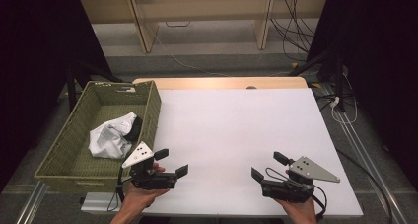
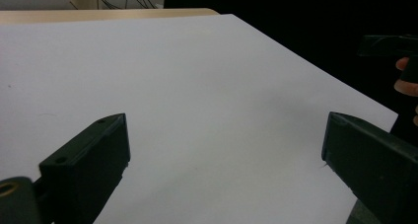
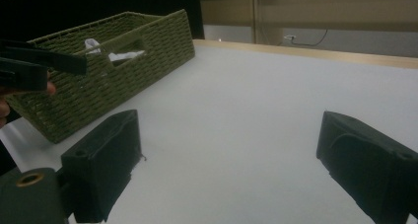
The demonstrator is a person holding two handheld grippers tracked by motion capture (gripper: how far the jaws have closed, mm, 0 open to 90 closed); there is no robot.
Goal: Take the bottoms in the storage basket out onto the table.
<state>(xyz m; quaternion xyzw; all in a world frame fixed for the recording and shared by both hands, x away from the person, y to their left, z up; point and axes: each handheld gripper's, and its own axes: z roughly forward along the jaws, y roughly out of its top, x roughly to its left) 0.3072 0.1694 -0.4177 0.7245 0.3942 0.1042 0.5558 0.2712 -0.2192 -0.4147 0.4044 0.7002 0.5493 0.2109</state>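
With both claws wide and empty, I'd swing my left claw (image 1: 171, 161) toward the crumpled cloth (image 1: 112, 136) in the basket (image 1: 154, 108) at frame left, right claw (image 1: 268, 167) idle.

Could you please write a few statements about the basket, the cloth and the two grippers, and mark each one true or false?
1. The woven basket sits at the left edge of the white table. True.
2. The crumpled white cloth lies on the bare table top. False: it lies inside the basket.
3. The left gripper holds the cloth. False: its jaws stand open with nothing between them, over the table.
4. The right gripper is open and holds nothing. True.
5. The basket is red plastic. False: it is green wickerwork.
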